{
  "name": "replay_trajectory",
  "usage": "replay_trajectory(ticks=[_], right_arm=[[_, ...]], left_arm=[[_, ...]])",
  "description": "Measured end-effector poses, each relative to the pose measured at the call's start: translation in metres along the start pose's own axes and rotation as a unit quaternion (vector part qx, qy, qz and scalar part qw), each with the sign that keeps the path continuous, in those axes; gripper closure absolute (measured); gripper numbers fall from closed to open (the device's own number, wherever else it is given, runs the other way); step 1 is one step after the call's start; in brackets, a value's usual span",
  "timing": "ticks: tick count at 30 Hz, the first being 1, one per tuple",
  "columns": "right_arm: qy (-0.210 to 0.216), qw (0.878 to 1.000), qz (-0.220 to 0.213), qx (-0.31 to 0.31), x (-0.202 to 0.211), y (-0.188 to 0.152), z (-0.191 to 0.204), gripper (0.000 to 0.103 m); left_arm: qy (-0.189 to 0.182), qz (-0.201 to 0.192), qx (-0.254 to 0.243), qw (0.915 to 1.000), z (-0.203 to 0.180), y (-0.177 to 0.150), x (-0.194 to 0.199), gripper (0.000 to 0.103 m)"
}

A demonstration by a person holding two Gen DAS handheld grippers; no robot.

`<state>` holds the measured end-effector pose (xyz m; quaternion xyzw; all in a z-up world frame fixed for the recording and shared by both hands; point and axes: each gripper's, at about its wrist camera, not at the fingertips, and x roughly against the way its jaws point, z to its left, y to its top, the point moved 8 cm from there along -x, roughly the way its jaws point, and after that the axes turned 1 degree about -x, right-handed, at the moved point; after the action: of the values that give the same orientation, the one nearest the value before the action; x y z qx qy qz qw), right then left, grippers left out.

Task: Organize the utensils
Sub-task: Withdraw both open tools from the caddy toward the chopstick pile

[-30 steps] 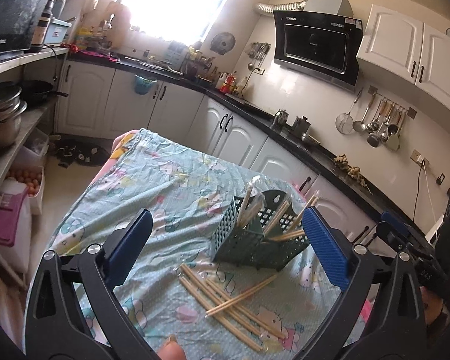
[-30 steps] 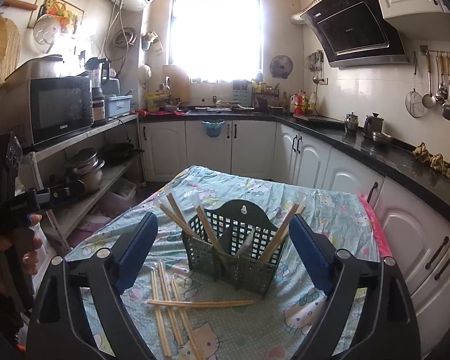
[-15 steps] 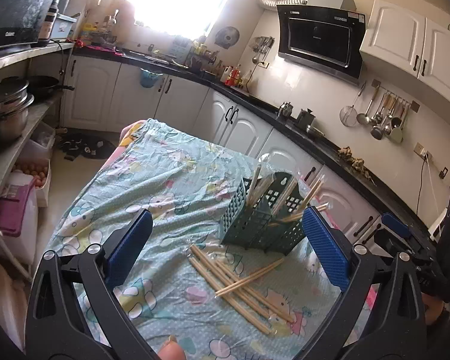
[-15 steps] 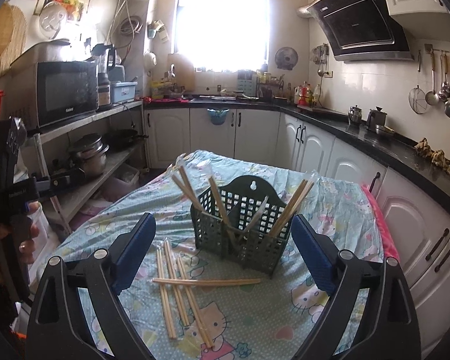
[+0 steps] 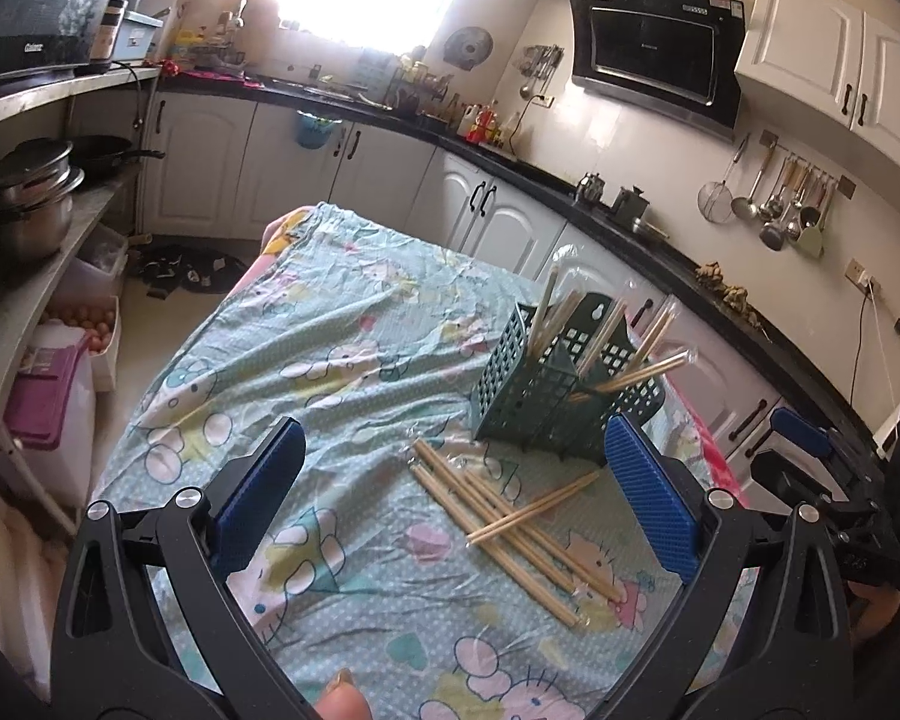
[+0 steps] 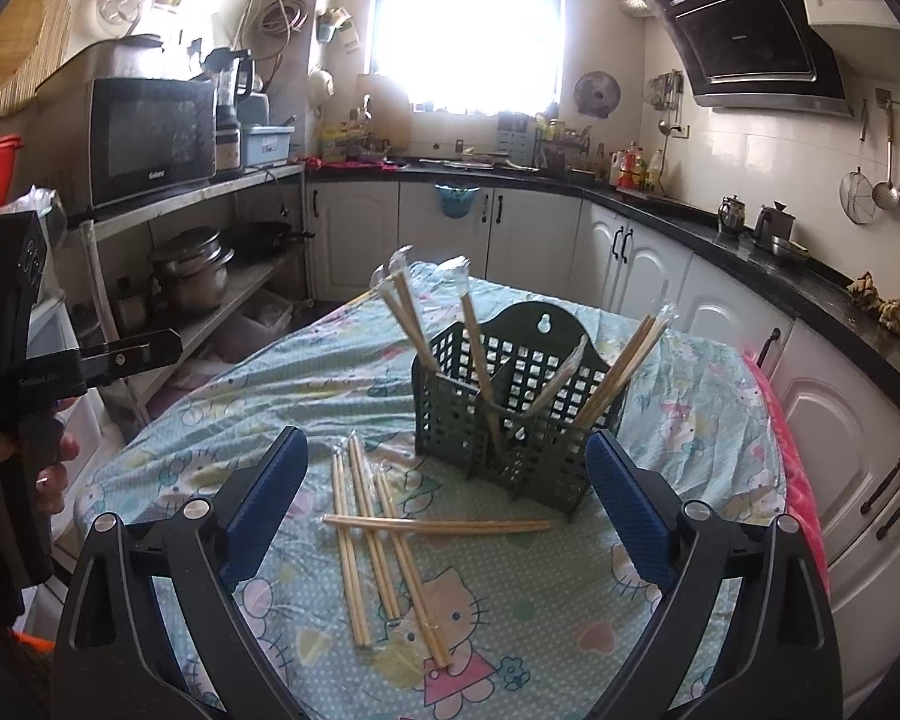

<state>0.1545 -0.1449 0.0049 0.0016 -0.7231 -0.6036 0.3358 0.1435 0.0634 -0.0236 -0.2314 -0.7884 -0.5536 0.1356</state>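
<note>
Presently both grippers gape empty; the loose wrapped wooden chopsticks point(image 6: 384, 534) lie lengthwise ahead, nearer the right gripper point(image 6: 444, 492).

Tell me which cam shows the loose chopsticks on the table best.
Right wrist: the loose chopsticks lie centred between its open fingers, unobstructed. Left wrist shows the same pile off to the right, more foreshortened, near the basket.

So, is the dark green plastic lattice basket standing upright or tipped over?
Upright. The dark green plastic lattice basket stands on its base on the tablecloth, and wrapped wooden chopsticks lean out of its open top.
</note>
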Motion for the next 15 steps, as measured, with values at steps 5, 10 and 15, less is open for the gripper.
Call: replay_trajectory(ticks=[5, 10, 15], right_arm=[[0.003, 1.0, 0.017, 0.004, -0.01, -0.01, 0.003, 0.012], [0.004, 0.999, 0.037, 0.009, -0.023, -0.023, 0.005, 0.012], [0.0, 0.998, 0.059, 0.012, -0.037, -0.036, 0.001, 0.012]], left_arm=[[0.003, 0.015, -0.003, 0.9999, 0.002, -0.008, -0.009, 0.011], [0.009, 0.032, -0.003, 0.9994, 0.006, -0.02, -0.019, 0.011], [0.011, 0.048, -0.001, 0.9988, 0.011, -0.029, -0.029, 0.011]])
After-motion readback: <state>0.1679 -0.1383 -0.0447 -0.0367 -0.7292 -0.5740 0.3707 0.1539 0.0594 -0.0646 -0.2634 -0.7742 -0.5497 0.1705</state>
